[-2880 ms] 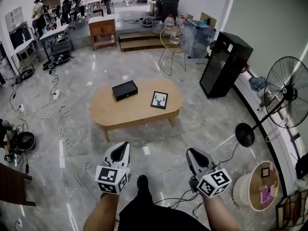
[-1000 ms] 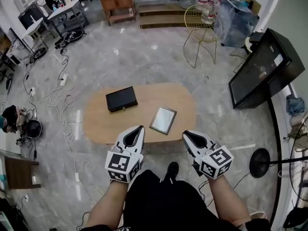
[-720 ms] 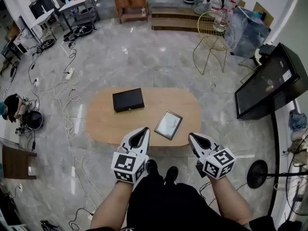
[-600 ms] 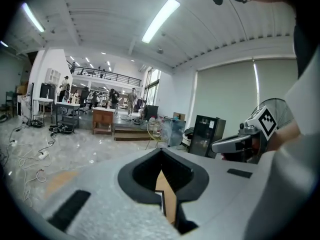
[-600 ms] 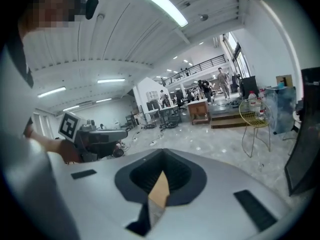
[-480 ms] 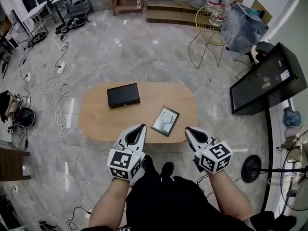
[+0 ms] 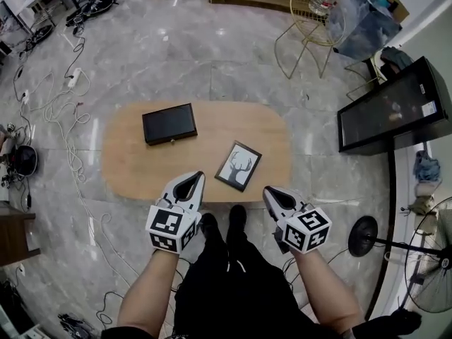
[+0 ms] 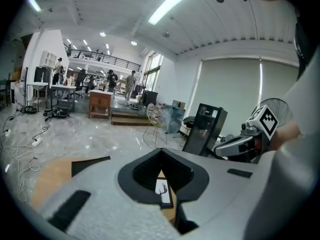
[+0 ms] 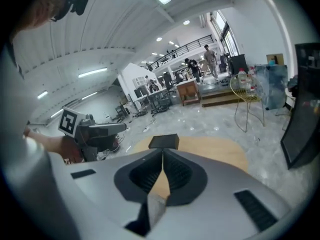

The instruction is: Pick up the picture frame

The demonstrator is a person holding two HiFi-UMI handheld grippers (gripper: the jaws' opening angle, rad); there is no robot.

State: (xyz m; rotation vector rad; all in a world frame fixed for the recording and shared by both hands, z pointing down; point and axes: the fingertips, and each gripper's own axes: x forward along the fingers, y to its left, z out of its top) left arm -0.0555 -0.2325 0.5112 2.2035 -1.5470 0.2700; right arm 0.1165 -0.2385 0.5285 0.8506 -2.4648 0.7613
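The picture frame (image 7: 239, 166), black-edged with a deer drawing, lies flat on the right half of the oval wooden table (image 7: 127, 168). My left gripper (image 7: 192, 178) hangs shut at the table's near edge, left of the frame. In the left gripper view the frame (image 8: 161, 190) shows just beyond the closed tips (image 8: 161, 151). My right gripper (image 7: 268, 191) hovers off the near edge, right of the frame. Its jaws have just been opening slightly with nothing between them, and the tips (image 9: 162, 151) still meet. Neither gripper touches the frame.
A black flat box (image 7: 169, 123) lies on the table's left half. A black cabinet (image 7: 392, 108) stands to the right, a gold wire chair (image 7: 304, 20) behind, a fan base (image 7: 364, 232) at the right. Cables (image 7: 63, 119) trail over the floor at the left.
The person has stepped up to the table. Both grippers have sunk and reached forward to its near edge. The frame lies where it was.
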